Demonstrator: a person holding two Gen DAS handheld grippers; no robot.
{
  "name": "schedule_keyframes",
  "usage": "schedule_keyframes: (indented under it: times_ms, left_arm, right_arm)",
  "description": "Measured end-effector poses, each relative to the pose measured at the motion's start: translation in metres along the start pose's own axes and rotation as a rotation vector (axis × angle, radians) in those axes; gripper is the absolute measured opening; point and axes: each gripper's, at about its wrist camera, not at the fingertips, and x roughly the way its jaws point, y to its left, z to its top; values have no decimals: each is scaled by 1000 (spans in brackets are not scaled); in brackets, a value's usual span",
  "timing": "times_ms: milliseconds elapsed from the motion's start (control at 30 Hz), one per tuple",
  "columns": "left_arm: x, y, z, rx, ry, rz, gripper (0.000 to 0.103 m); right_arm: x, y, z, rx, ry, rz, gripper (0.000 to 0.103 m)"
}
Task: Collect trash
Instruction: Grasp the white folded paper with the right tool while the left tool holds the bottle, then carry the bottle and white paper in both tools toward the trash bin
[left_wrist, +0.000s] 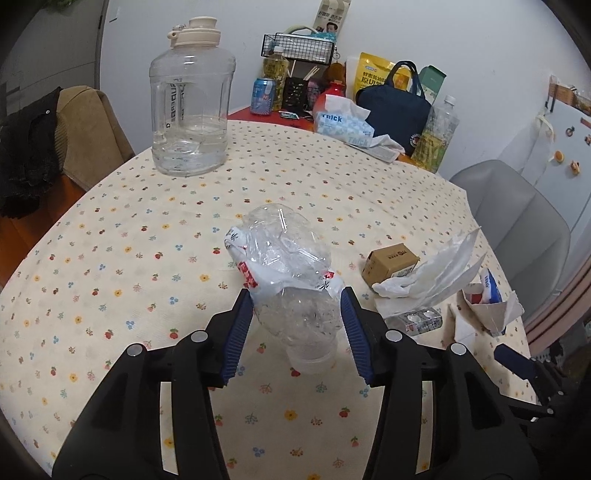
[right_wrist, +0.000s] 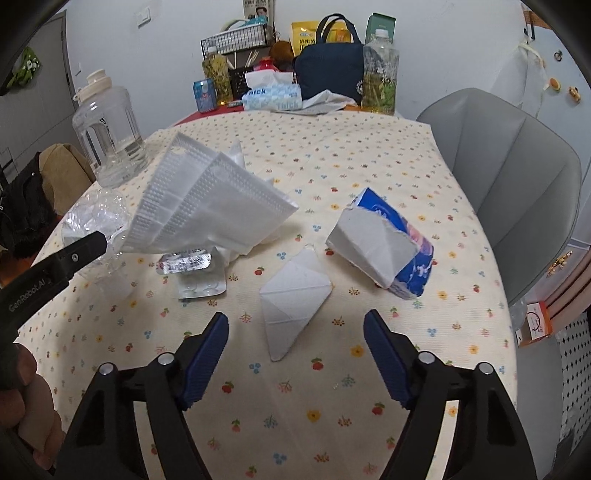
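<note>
The crushed plastic bottle (left_wrist: 286, 280) sits mid-bench, clamped in the left gripper (left_wrist: 295, 308) jaws. Only the right view shows the torn blue carton (right_wrist: 384, 242) beyond the released right gripper (right_wrist: 295, 345).

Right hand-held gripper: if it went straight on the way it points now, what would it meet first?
Most likely the torn white paper piece lying flat on the tablecloth just ahead of the open right hand-held gripper; the torn blue carton sits farther right. Depth is uncertain.
</note>
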Motion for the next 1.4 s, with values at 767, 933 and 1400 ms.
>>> schedule_keyframes:
  times_ms: [767,933,1400]
  left_arm:
    - [3,-13,-2,27,10,-16,36]
    - [-15,-13,1,34,-25,0,36]
    - [-67,-38,2,88,-117,6,36]
  right_arm:
    - [-13,-8,-2,10,-6,18,27]
    - [-29,-6,-4,5,-32,32,27]
    - [-91,-17,-6,19,-144,34,27]
